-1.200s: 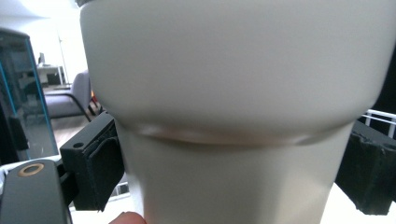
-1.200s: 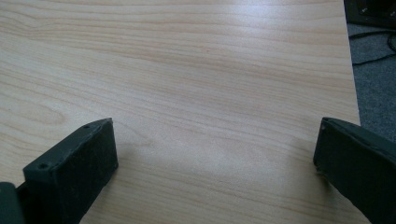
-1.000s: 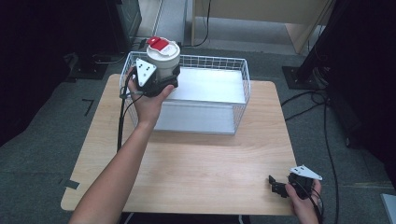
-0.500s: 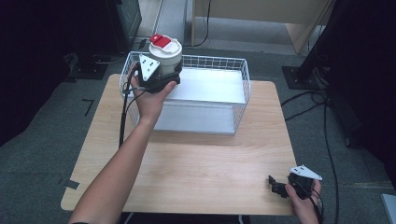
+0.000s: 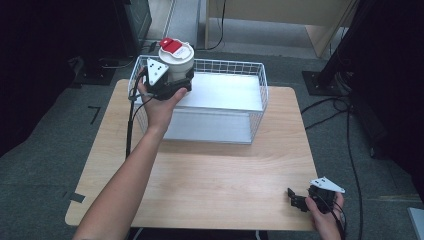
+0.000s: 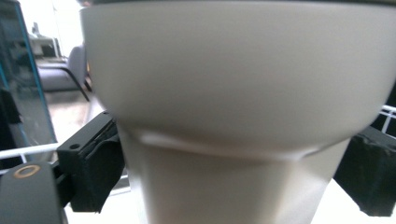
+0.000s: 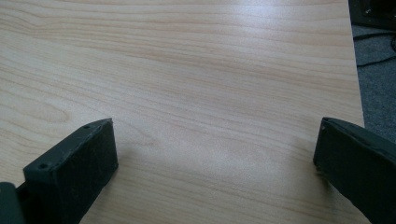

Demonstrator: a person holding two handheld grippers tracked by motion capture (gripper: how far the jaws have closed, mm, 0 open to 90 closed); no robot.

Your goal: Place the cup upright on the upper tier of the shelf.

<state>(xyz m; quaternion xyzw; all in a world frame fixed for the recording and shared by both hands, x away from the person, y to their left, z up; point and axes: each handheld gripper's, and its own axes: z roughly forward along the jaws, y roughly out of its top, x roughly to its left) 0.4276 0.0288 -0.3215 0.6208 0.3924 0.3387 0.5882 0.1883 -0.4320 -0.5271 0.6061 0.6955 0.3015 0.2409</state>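
A white cup-shaped container (image 5: pixel 177 62) with a red tab on its lid hangs above the left end of the white wire basket (image 5: pixel 250 100). My left gripper (image 5: pixel 172 82) is shut on it. In the left gripper view the container's pale body (image 6: pixel 233 116) fills the space between the two black jaws, which press on its narrower lower part. My right gripper (image 5: pixel 300 200) rests low over the table's front right corner, and its jaws stand wide open above bare wood (image 7: pixel 210 93).
The wire basket stands at the back of the wooden table (image 5: pixel 210 180) and has a white floor. Dark floor, cables (image 5: pixel 345 125) and black stands surround the table. A wooden cabinet (image 5: pixel 280 15) stands beyond.
The left gripper has carried the container slightly forward and up over the basket's left end. The right gripper has stayed in place.
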